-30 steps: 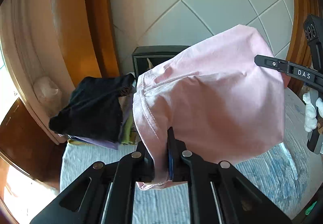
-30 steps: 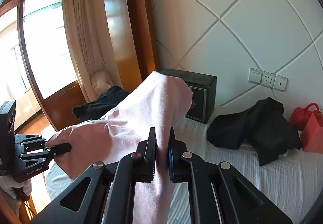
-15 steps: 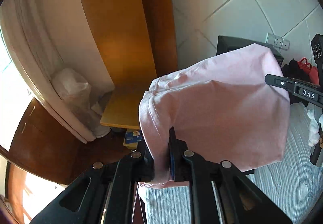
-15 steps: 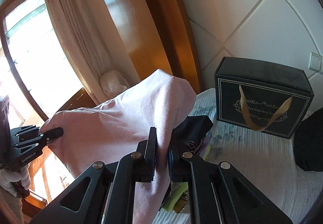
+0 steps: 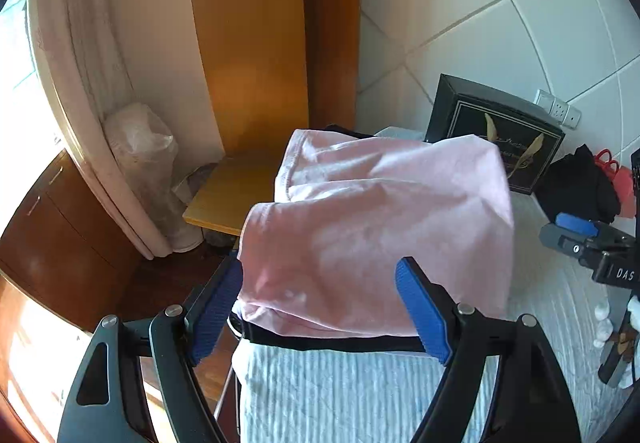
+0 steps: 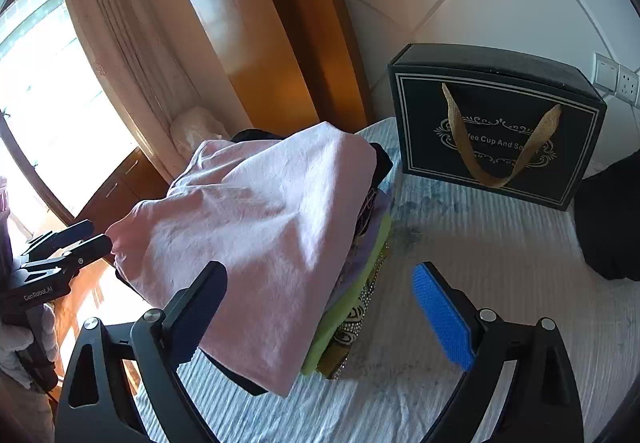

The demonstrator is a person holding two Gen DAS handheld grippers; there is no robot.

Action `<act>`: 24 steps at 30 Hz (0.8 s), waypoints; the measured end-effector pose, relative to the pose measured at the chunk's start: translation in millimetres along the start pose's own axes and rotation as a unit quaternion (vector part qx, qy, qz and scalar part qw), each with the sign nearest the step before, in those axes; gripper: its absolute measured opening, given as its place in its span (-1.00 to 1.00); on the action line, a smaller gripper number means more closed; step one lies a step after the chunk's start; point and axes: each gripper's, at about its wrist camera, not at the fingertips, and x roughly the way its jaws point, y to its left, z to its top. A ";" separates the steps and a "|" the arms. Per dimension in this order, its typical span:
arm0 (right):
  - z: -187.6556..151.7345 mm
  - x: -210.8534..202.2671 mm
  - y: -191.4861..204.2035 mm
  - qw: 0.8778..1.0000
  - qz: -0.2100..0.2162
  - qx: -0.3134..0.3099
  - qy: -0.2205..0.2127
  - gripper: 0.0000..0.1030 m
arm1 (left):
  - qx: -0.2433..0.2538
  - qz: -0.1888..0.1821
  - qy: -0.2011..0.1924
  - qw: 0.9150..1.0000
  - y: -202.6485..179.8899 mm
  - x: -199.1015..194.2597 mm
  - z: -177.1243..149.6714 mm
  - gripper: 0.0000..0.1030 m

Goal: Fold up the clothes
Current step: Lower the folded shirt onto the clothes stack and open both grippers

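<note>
Since the folded pink shirt is already laid on the clothes stack at the bed's corner, nothing is gripped: left gripper and right gripper are both spread wide around its near edge

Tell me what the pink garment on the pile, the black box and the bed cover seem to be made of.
Pink garment: soft matte knit, probably cotton jersey; it creases softly and has a stitched hem.
Black box: stiff card with a matte finish, sharp edges, printed border and a woven gold ribbon handle.
Bed cover: ribbed pale fabric, likely cotton, with fine parallel ridges.
</note>
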 end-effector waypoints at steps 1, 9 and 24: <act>-4.6 -5.3 1.7 1.000 -0.002 0.000 -0.001 0.90 | 0.000 -0.006 0.001 1.000 -7.5 -4.7 -3.0 0.55; -35.9 -23.4 14.7 1.000 -0.005 0.007 0.016 0.99 | -0.007 -0.020 0.014 1.000 -44.1 -13.1 -33.5 0.55; -53.4 -32.4 34.6 0.999 -0.028 -0.023 0.021 0.99 | 0.011 0.004 -0.003 1.000 -50.2 -23.3 -49.1 0.55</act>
